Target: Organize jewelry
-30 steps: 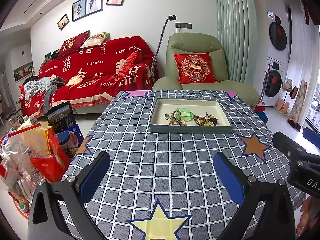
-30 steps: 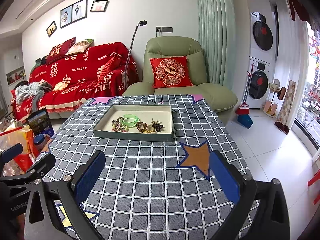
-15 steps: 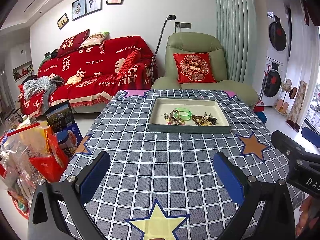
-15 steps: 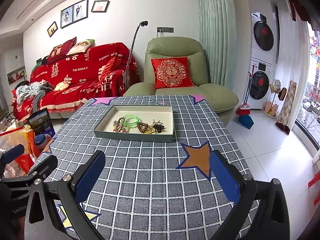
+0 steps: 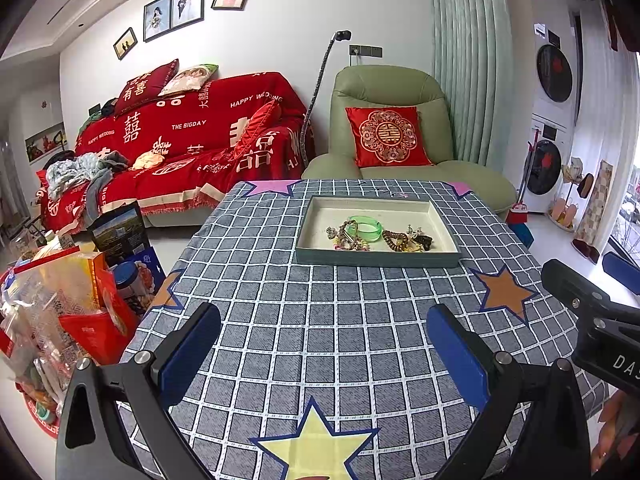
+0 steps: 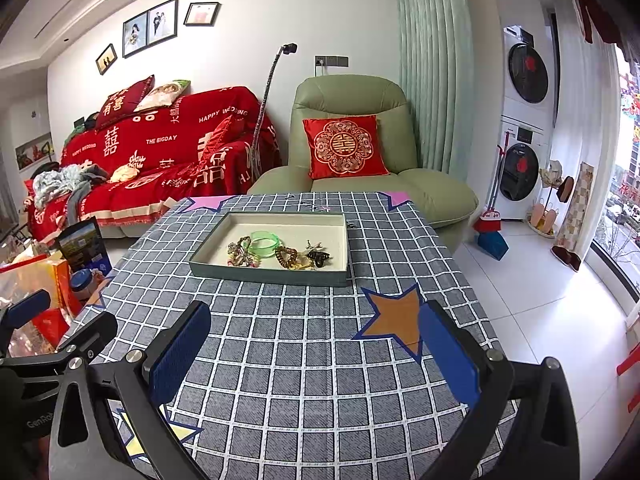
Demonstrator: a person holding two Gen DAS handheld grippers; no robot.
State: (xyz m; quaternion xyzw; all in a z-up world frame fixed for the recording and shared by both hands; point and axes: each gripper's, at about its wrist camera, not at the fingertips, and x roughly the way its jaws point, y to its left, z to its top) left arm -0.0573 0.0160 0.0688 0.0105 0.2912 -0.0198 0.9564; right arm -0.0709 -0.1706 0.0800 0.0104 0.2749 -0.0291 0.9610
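Jewelry [image 5: 376, 234] sat heaped in tray [image 5: 440, 216] near table's [image 5: 320, 320] far edge. I held left gripper [image 5: 320, 344] and right gripper [image 6: 308, 344] spread wide, empty, over near edge, facing it.

Black-framed left hand-held gripper [image 5: 320, 354], blue finger pads [image 5: 190, 354], silver screws.

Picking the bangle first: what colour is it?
Translucent green bangle, clearest in the right wrist view.
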